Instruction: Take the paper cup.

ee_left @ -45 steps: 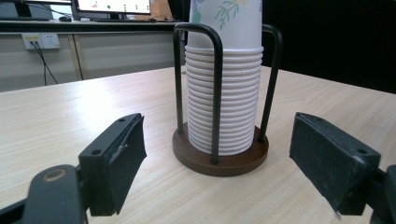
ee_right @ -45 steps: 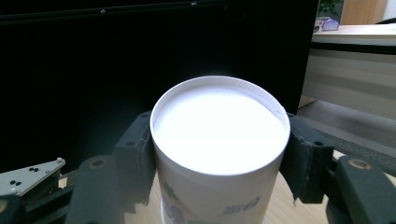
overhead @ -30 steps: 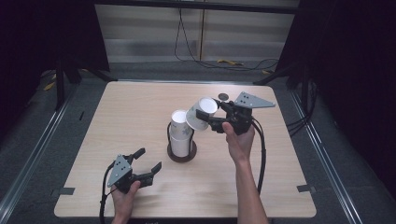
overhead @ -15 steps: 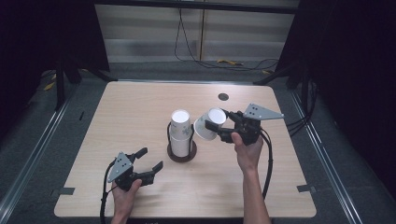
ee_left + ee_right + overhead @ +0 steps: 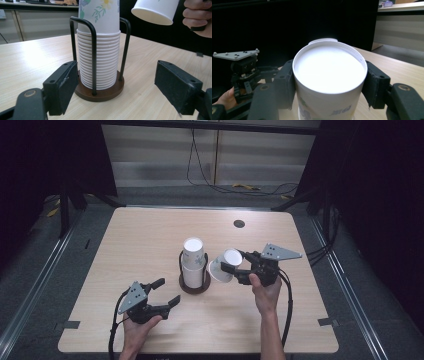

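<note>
- The right black two-jaw gripper (image 5: 231, 263) clamps a white paper cup with a floral print (image 5: 223, 265) between its 2 jaws, lifted off the pale wooden table (image 5: 150, 227).
- The cup lies tilted on its side, its closed base pointing away from the gripper toward the stack.
- Just beyond that cup stands a tall stack of white paper cups (image 5: 193, 262), upright in a black wire holder on a round dark-brown base (image 5: 194, 286); cup and stack look close but apart.
- The left black two-jaw gripper (image 5: 167, 292) rests low near the table's front edge, jaws spread wide and holding nothing.
- Seen along the left gripper (image 5: 116, 86), the stack (image 5: 98, 62) stands just ahead between its jaws, untouched.
</note>
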A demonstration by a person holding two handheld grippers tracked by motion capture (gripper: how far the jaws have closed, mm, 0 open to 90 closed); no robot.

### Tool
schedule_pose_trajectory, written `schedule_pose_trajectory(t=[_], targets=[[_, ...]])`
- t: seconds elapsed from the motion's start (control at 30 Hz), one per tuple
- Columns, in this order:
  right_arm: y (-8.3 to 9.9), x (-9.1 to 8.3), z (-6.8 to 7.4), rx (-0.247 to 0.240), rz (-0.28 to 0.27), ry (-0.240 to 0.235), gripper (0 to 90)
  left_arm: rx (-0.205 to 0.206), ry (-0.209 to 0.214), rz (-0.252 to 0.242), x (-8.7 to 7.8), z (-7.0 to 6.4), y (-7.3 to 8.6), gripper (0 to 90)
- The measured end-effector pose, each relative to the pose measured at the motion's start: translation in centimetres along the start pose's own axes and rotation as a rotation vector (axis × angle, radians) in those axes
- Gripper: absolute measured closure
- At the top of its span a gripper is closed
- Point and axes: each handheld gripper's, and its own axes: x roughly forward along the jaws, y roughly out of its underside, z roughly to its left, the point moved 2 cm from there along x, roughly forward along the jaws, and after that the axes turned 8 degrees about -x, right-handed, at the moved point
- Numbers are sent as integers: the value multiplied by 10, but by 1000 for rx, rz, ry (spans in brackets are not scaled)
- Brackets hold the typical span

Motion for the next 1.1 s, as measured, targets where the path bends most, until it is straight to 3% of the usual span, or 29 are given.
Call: schedule_pose_trajectory(t=[0.27, 0.53, 0.67, 0.73, 1.1], targets=[[11, 3, 7, 2, -13, -25, 367, 9, 25, 11, 6, -4, -4, 223], [22, 9, 15, 11, 13, -65, 367, 46, 65, 37, 13, -12, -9, 235], [26, 12, 19, 14, 13, -78, 367, 90, 82, 66, 17, -18, -12, 235], [28, 13, 22, 17, 7, -92, 368, 87, 87, 61, 18, -20, -12, 235], [36, 28, 31, 18, 44, -175, 366, 108, 173, 69, 28, -30, -10, 191]])
